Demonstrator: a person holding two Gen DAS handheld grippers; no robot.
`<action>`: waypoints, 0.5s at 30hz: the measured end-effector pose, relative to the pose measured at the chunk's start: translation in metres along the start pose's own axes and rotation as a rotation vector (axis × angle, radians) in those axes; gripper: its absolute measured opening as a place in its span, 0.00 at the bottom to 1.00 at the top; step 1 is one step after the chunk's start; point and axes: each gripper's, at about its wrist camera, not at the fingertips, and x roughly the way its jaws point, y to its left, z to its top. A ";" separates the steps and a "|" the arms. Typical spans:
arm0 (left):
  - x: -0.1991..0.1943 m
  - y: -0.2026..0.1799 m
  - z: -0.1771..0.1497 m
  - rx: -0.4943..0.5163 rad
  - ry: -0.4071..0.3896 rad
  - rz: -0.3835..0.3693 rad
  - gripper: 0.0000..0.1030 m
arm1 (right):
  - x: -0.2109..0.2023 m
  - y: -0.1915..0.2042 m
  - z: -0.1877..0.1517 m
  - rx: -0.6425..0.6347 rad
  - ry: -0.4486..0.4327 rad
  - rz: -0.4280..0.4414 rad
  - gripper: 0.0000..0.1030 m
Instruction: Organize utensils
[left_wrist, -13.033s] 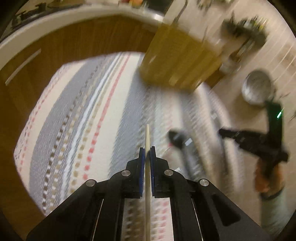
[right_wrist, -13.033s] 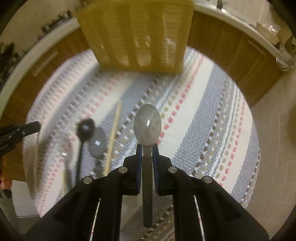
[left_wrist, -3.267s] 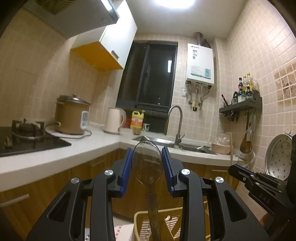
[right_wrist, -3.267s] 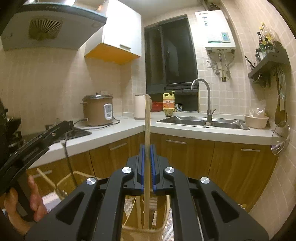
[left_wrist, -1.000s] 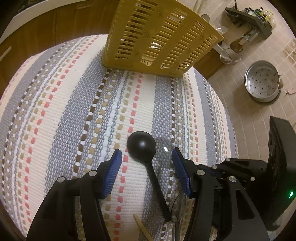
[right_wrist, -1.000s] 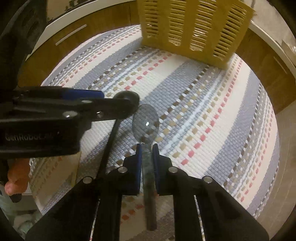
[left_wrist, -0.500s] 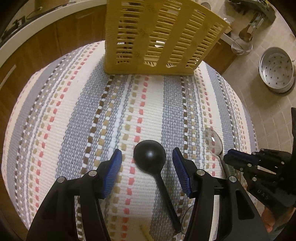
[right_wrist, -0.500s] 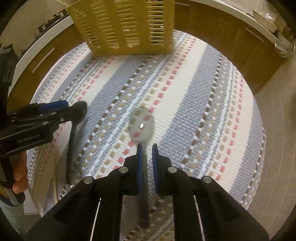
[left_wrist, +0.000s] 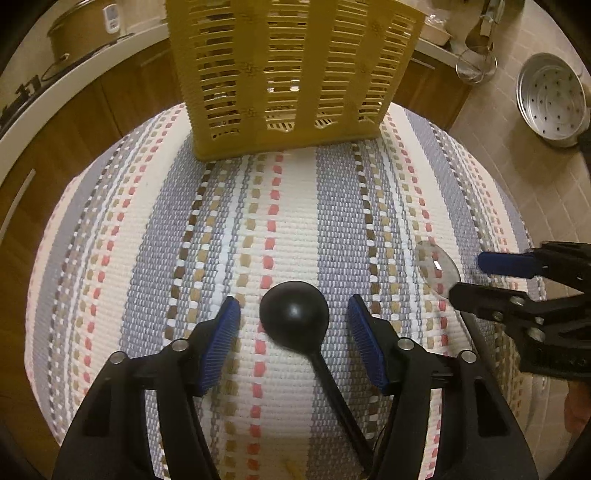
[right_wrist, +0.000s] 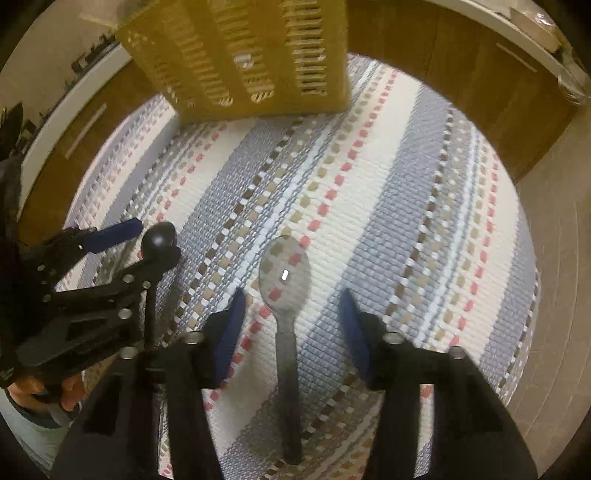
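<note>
Left tool (left_wrist: 293, 325) agape; black ladle (left_wrist: 294, 318) flat, bowl toward basket (left_wrist: 288, 70).

No legible text, labels, brands or numbers on anything in either view.

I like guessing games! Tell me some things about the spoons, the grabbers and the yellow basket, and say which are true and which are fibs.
1. The black ladle lies on the striped mat. True.
2. The left gripper is squeezing the ladle. False: its fingers are spread wide, one on each side of the bowl.
3. The metal spoon sits inside the yellow basket. False: it lies on the mat.
4. The right gripper is open. True.
5. The basket is at the far end of the mat. True.
</note>
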 end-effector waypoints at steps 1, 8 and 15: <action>-0.002 0.004 -0.003 -0.001 0.000 -0.002 0.49 | 0.003 0.003 0.003 -0.013 0.014 -0.003 0.36; -0.006 0.018 -0.002 -0.004 0.026 -0.047 0.48 | 0.017 0.025 0.017 -0.106 0.070 -0.101 0.29; 0.000 -0.006 -0.002 0.103 0.027 0.075 0.40 | 0.016 0.026 0.017 -0.125 0.057 -0.101 0.27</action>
